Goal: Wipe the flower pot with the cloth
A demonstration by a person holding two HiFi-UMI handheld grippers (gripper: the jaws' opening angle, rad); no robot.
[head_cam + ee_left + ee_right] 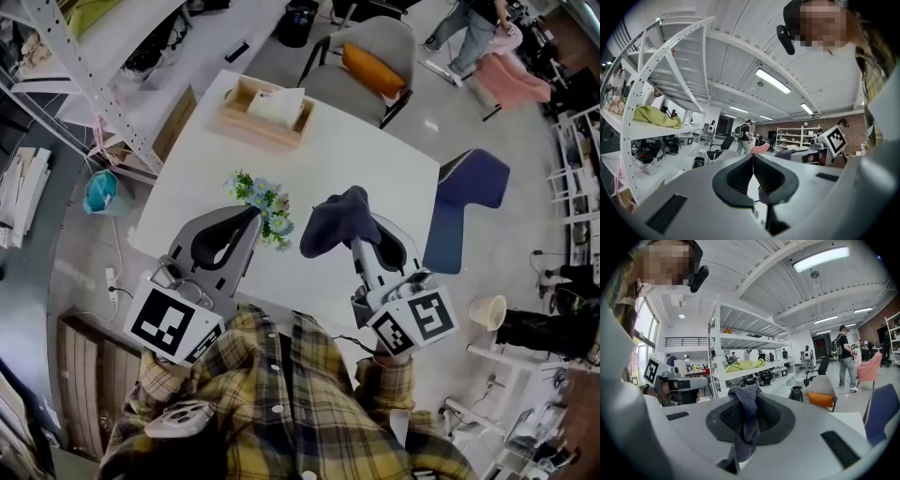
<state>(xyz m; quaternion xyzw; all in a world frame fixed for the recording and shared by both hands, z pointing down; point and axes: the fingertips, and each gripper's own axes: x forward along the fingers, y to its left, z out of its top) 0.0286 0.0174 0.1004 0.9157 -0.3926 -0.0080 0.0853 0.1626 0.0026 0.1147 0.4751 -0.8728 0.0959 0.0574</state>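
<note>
Navy limp cloth (330, 223) is hanging pinched in the right gripper (364, 234), three o'clock of the likely light, tippable flower pot (268, 204), probably needing bracing low by the closed, empty left gripper (249, 217).

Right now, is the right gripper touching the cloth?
Touching. The right gripper view shows the right gripper pinching the cloth between its closed jaws, fabric bunching out past the tips.
</note>
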